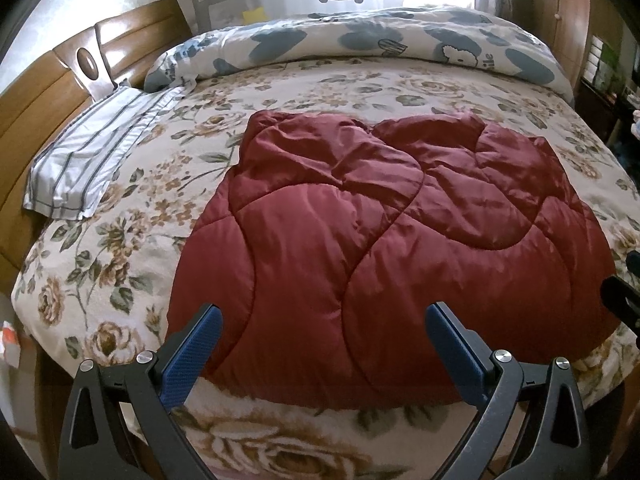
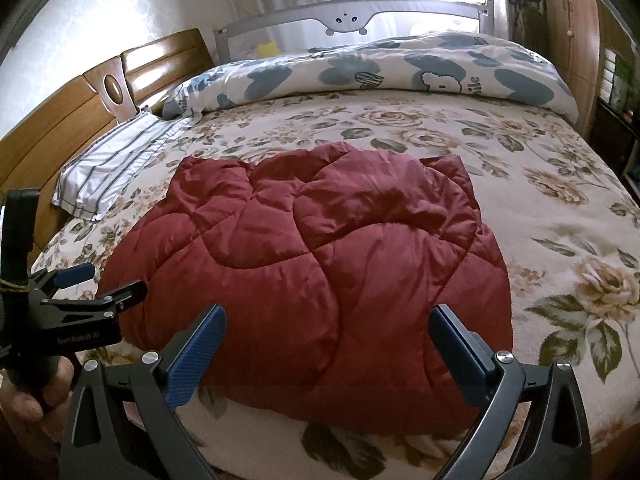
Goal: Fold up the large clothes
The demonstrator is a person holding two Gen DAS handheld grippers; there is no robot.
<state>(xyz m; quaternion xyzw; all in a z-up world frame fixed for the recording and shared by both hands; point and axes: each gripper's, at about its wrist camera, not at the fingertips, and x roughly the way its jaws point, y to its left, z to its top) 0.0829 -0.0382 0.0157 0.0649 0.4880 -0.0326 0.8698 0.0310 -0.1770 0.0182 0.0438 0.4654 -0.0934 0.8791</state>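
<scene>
A dark red quilted padded garment (image 1: 380, 248) lies folded in a thick bundle on the floral bed cover, near the bed's front edge; it also shows in the right wrist view (image 2: 320, 272). My left gripper (image 1: 324, 316) is open and empty, held just above the garment's near edge on its left side. My right gripper (image 2: 326, 316) is open and empty, above the near edge toward the garment's right side. In the right wrist view the left gripper (image 2: 80, 280) shows at the far left, open, beside the garment's left edge.
The bed's floral cover (image 1: 120, 240) spreads all around the garment. A striped pillow (image 1: 92, 156) lies at the left by the wooden headboard (image 1: 48, 88). A rolled blue-patterned duvet (image 1: 360, 40) lies along the far side. A wardrobe (image 2: 572, 20) stands at the right.
</scene>
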